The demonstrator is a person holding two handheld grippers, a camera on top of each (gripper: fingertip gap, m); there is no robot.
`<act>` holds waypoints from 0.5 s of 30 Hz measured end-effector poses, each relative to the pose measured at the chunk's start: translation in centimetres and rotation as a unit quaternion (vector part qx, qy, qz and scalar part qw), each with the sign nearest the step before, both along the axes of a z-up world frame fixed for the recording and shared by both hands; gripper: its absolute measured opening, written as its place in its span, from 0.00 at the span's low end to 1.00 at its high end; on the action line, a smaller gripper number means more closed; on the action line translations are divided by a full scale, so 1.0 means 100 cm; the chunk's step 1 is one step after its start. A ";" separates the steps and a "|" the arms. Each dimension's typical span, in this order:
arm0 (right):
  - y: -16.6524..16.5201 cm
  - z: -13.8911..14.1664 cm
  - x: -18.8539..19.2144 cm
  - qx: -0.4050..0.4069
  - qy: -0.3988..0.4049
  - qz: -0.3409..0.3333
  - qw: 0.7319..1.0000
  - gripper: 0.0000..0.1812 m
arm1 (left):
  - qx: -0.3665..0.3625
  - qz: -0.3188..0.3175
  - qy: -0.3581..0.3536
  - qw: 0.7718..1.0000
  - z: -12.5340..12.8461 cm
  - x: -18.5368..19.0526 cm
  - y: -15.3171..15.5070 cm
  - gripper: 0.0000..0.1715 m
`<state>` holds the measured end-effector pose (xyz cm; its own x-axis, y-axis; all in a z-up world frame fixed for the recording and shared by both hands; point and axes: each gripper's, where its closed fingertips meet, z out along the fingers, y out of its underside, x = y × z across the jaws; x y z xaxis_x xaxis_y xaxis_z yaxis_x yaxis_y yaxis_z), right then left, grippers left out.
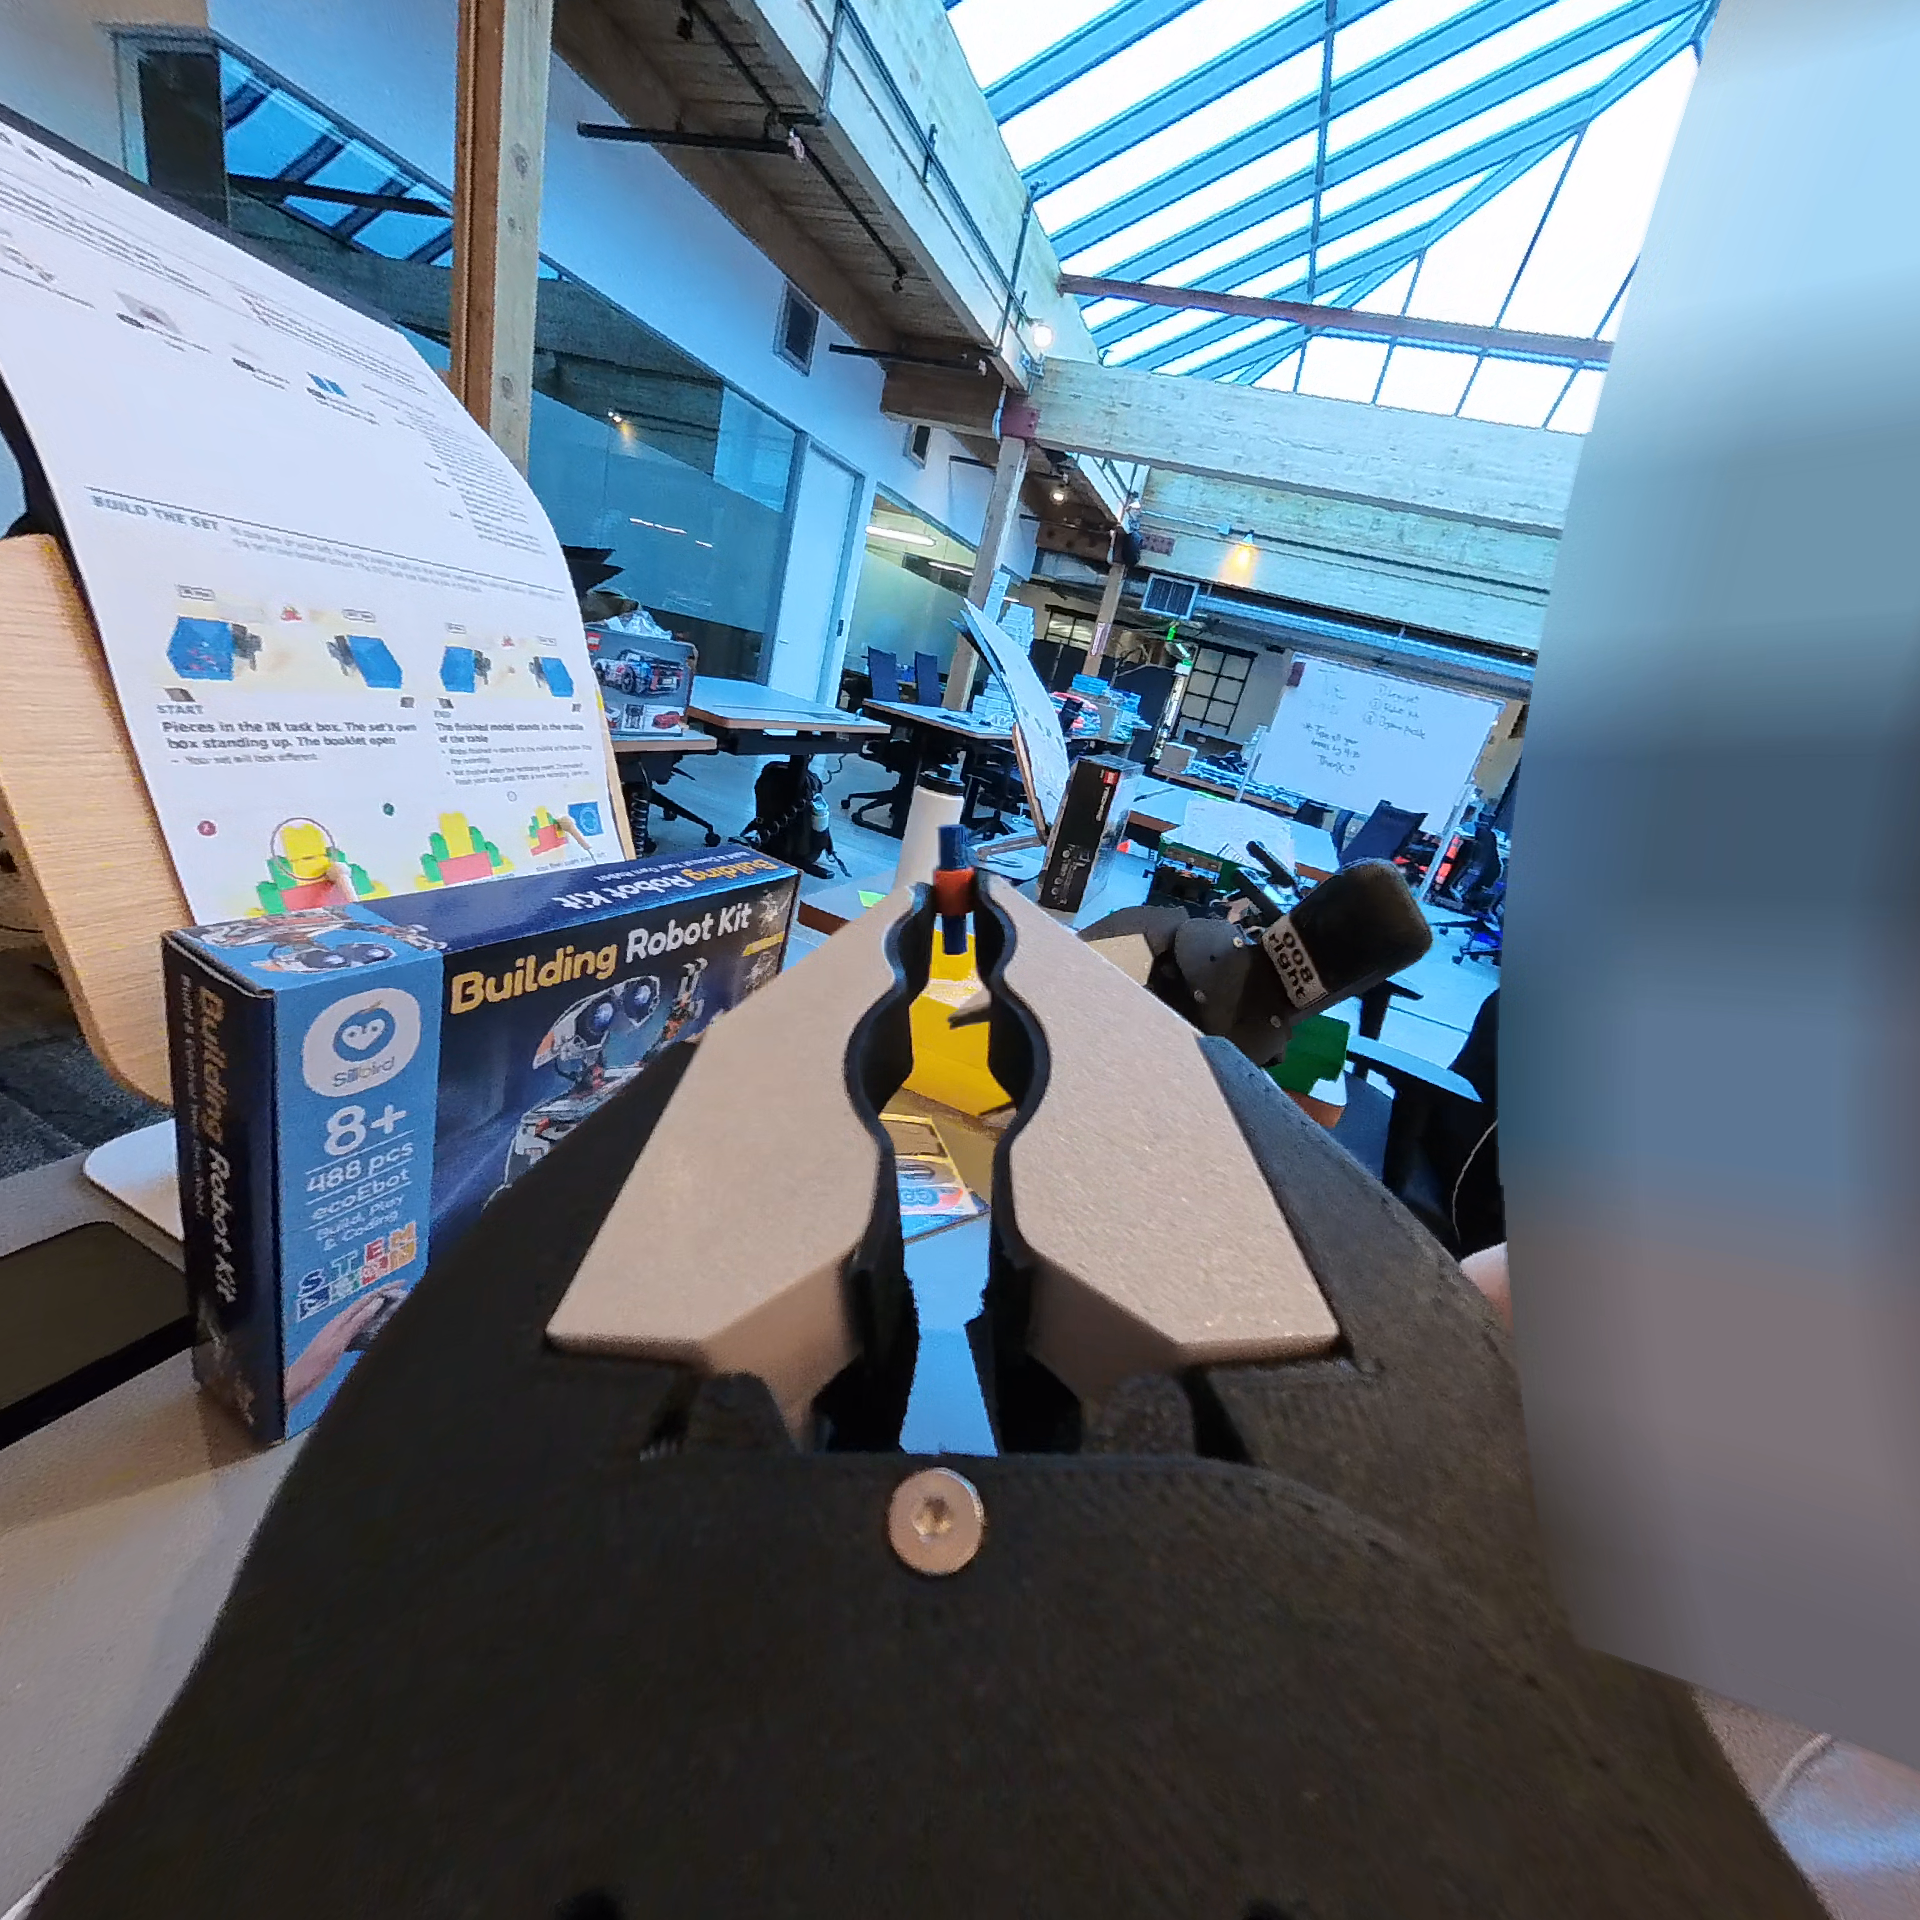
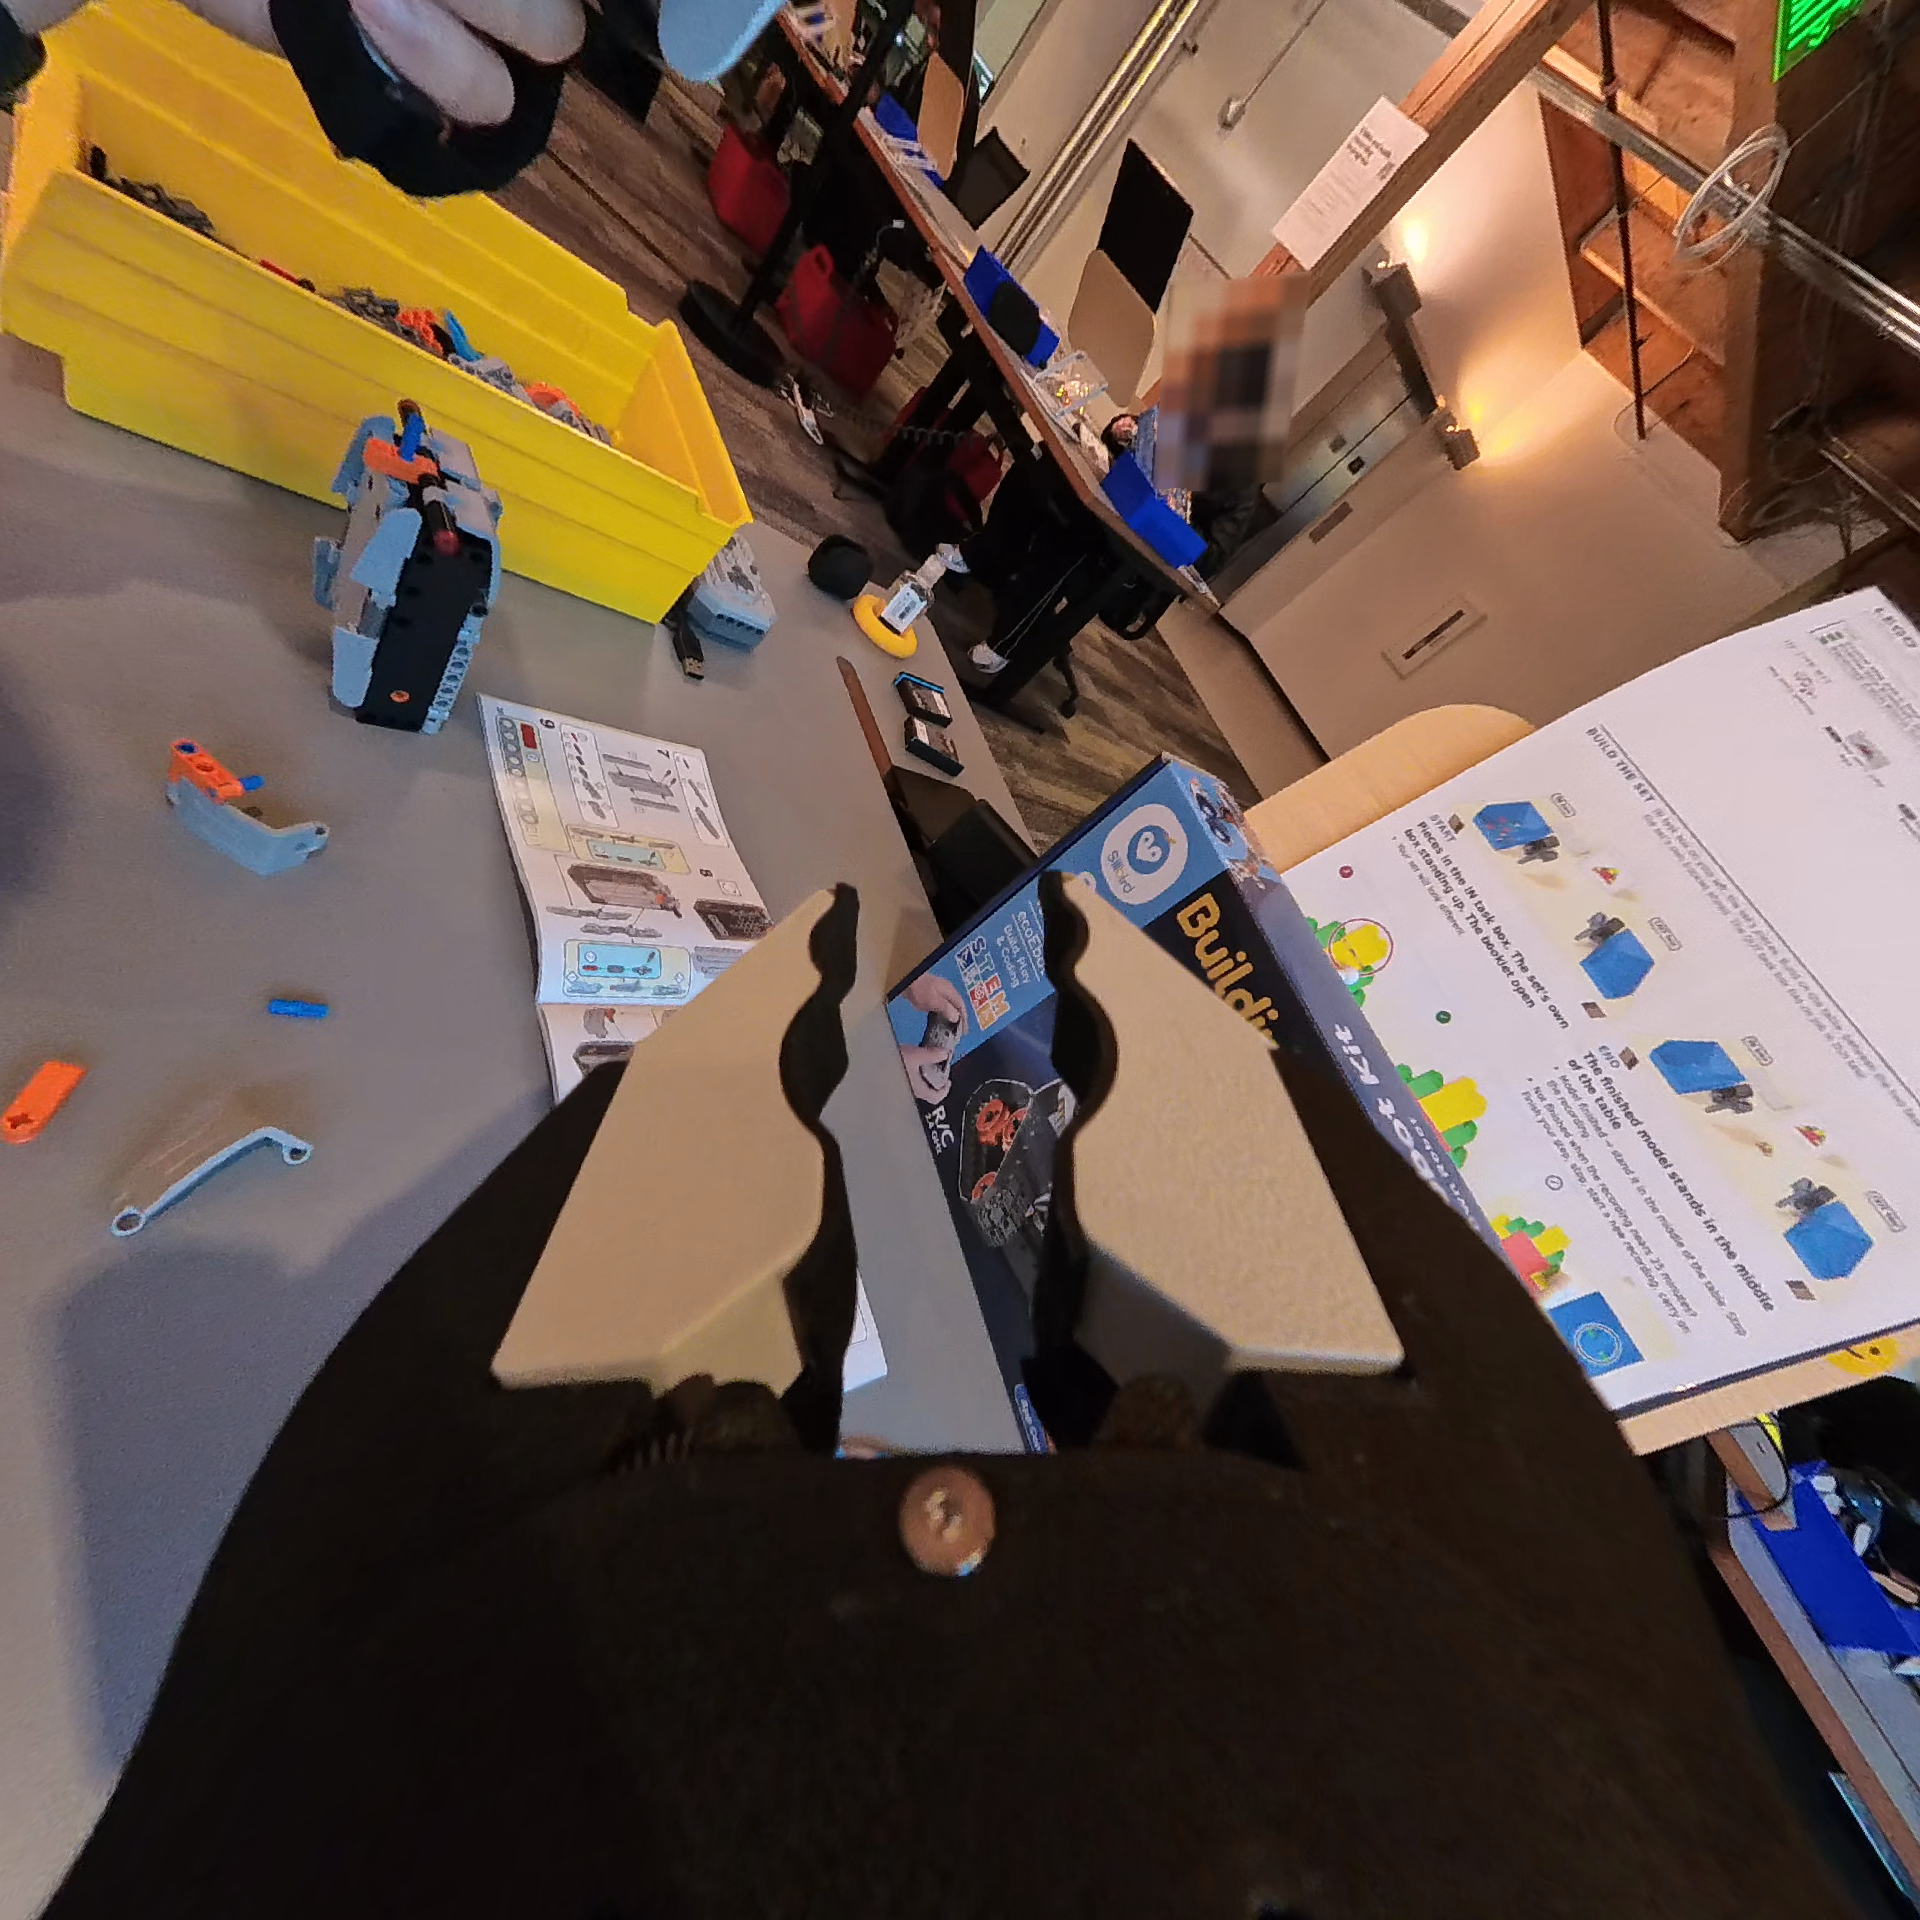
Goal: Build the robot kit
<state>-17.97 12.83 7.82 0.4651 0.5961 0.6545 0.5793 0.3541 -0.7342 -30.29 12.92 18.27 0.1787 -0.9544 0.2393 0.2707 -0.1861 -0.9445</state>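
Observation:
My left gripper (image 1: 951,906) is held up off the table, shut on a small orange and blue pin piece (image 1: 952,878) that sticks out above its tips. My right gripper (image 2: 948,894) is open and empty, above the grey table (image 2: 312,1403) next to a blue robot kit box (image 2: 1143,1039). The box also shows in the left wrist view (image 1: 468,1039). A partly built grey and black model (image 2: 410,582) stands by a yellow bin (image 2: 312,343) of parts. An open booklet (image 2: 623,831) lies between the model and my right gripper.
Loose parts lie at the left: an orange and grey sub-assembly (image 2: 234,810), a blue pin (image 2: 298,1007), an orange piece (image 2: 40,1099), a grey bent beam (image 2: 208,1174). A printed sheet on a wooden stand (image 2: 1662,987) rises behind the box. A hand (image 2: 416,62) is at top left. The left gripper's tips are roughly 15 cm from the right gripper's.

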 end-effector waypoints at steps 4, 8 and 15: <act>0.005 -0.002 0.008 -0.006 0.000 -0.013 1.000 0.20 | 0.002 0.009 0.005 1.000 -0.001 0.000 0.002 0.03; 0.007 -0.004 0.017 -0.012 -0.006 -0.023 1.000 0.20 | 0.004 0.020 0.012 1.000 -0.002 0.000 0.004 0.03; -0.015 -0.058 0.018 -0.197 -0.086 -0.004 0.977 0.10 | 0.002 0.077 0.052 0.996 -0.014 -0.001 0.020 0.03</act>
